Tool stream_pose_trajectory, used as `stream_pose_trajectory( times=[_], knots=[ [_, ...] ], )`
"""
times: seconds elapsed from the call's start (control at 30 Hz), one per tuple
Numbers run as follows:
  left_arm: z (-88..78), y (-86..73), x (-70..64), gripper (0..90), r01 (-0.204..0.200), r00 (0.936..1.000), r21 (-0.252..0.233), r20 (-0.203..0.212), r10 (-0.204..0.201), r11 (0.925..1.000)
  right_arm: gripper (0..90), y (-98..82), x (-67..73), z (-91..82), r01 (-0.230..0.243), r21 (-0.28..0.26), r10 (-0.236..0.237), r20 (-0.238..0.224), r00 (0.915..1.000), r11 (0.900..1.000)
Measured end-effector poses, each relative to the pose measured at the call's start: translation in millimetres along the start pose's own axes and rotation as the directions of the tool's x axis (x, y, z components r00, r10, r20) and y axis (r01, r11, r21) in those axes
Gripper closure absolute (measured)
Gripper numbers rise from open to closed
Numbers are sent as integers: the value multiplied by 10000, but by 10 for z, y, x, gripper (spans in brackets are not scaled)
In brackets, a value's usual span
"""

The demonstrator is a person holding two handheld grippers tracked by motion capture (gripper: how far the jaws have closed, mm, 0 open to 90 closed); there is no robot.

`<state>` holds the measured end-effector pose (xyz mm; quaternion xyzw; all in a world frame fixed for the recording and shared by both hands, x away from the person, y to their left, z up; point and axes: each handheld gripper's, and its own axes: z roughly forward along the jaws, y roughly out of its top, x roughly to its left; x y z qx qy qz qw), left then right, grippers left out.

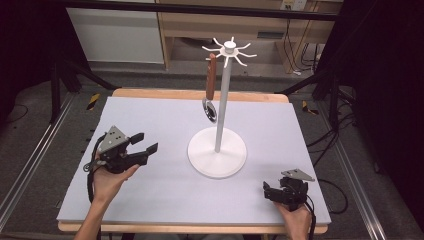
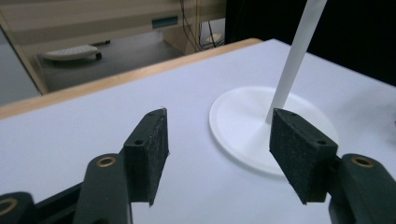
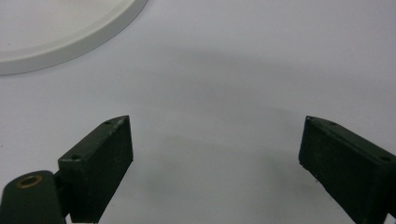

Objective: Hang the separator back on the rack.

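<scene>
High view: the left claw (image 1: 145, 142) gapes wide and empty, the stand (image 1: 218, 150) just beyond it with a spoon (image 1: 210, 90) hanging above; the right claw (image 1: 270, 191) also wide, empty, on the table (image 1: 165, 200).

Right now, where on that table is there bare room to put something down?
Most of the grey mat is bare: the near strip between the left gripper and right gripper, and both far corners. It is tighter at the middle, around the white stand and its hanging spoon.
</scene>
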<state>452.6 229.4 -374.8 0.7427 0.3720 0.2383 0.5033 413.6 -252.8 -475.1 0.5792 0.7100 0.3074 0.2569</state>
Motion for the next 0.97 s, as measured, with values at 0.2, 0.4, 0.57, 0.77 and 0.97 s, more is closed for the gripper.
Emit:
stream_pose_trajectory(
  times=[0.2,0.4,0.57,0.77,0.97],
  knots=[
    [24,-300,97,363,274,9992,508,-308,-259,9983,99,-2,-18,-1,-145,44,145,33,9999,9999],
    [-16,-542,207,352,238,9951,1100,-982,-129,9937,88,-1,-81,13,-256,40,256,98,9996,9997],
    [-85,-729,348,344,481,9849,1426,-1714,-232,9886,75,10,-160,32,-366,79,364,258,9990,9993],
    [-173,-908,524,341,935,9682,1669,-2450,-506,9815,61,3,-258,44,-426,120,420,409,9983,9990],
    [-267,-978,692,341,1255,9551,1535,-2860,-775,9801,62,2,-254,44,-401,113,397,344,9986,9991]
  ],
)
